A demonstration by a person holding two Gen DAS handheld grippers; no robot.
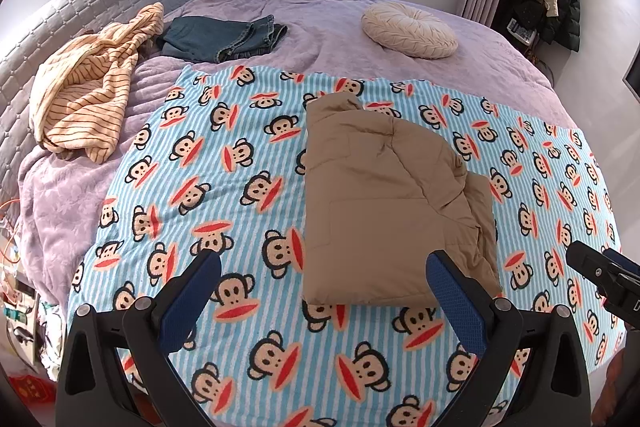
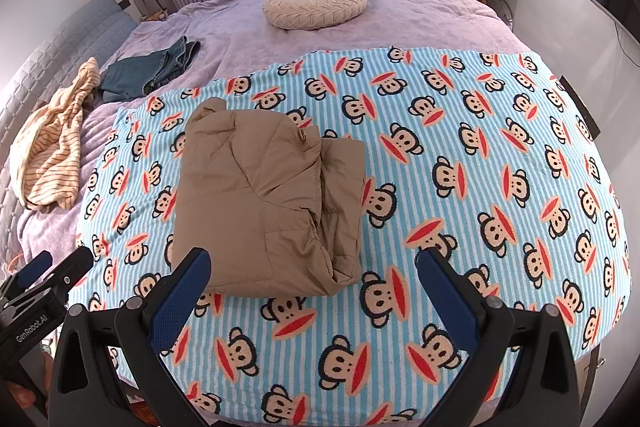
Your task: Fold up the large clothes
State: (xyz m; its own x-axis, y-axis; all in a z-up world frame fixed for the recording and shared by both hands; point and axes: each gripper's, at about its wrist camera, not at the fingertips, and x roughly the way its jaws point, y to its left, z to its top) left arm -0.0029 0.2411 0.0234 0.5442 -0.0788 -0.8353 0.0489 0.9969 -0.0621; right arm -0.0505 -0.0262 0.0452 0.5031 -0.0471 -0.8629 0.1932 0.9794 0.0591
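Tan puffy jacket (image 1: 384, 203) is lying folded, a quilted rectangle on the fuzzy monkey-print blanket (image 1: 240, 155). I'm holding my left gripper (image 1: 324, 291) and right gripper (image 2: 314, 291) gaping wide, gripping nothing.

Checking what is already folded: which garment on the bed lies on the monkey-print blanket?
The tan padded jacket, folded. The striped cream garment and the jeans lie on the purple bedspread instead.

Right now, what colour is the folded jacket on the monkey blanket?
Plain tan-brown: the folded jacket has no print. It shows best in the right wrist view.
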